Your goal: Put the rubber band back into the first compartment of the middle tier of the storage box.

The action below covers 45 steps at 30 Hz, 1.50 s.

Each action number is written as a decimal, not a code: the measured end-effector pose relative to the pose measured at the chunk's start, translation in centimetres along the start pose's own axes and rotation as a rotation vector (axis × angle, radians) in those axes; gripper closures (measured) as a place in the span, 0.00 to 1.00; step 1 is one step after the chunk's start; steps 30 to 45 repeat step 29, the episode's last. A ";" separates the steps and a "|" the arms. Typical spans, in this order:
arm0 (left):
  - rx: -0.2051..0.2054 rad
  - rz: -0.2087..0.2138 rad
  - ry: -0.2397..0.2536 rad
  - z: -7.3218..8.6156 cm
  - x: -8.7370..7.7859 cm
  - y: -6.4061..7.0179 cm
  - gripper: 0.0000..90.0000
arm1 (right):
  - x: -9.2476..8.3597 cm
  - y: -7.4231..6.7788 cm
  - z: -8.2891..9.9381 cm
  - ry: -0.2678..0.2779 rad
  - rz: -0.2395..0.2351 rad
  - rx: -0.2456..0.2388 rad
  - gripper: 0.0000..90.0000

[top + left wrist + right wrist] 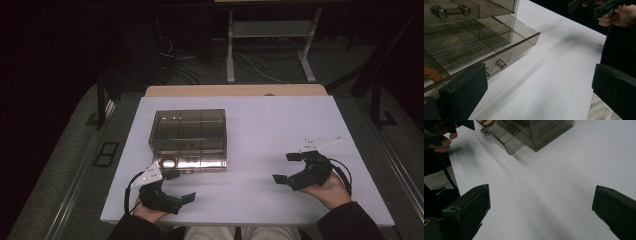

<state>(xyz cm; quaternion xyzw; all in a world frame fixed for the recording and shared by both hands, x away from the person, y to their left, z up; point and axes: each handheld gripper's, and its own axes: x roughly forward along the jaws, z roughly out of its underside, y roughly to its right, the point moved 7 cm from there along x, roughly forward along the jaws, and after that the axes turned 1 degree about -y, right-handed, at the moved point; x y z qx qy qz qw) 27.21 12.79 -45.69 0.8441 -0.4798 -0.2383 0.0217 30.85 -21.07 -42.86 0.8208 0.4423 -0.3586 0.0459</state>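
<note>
Lower left of the high view, the left claw [180,186] is spread wide, holding nothing, just below the smoked acrylic drawer box [189,131] at centre-left of the tabletop [280,125]. Lower right, the right claw [286,167] is likewise spread, well apart from it.

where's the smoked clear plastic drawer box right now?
In the high view, the smoked clear plastic drawer box sits on the white table, left of centre, just beyond the left claw; its bottom drawer is pulled out toward the person.
</note>
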 end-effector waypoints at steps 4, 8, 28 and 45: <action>-0.001 -0.002 0.000 0.0 0.0 0.0 0.00 | -0.3 0.0 0.8 0.006 0.007 0.020 0.01; -0.001 -0.003 -0.001 0.0 0.0 0.0 0.00 | -0.6 0.0 1.7 0.009 0.016 0.031 0.01; -0.005 -0.002 0.002 0.0 0.0 -0.1 0.00 | -1.0 0.9 5.3 0.046 0.060 0.083 0.01; -0.005 -0.002 0.001 0.0 0.0 -0.1 0.00 | -1.0 1.0 5.3 0.047 0.062 0.079 0.01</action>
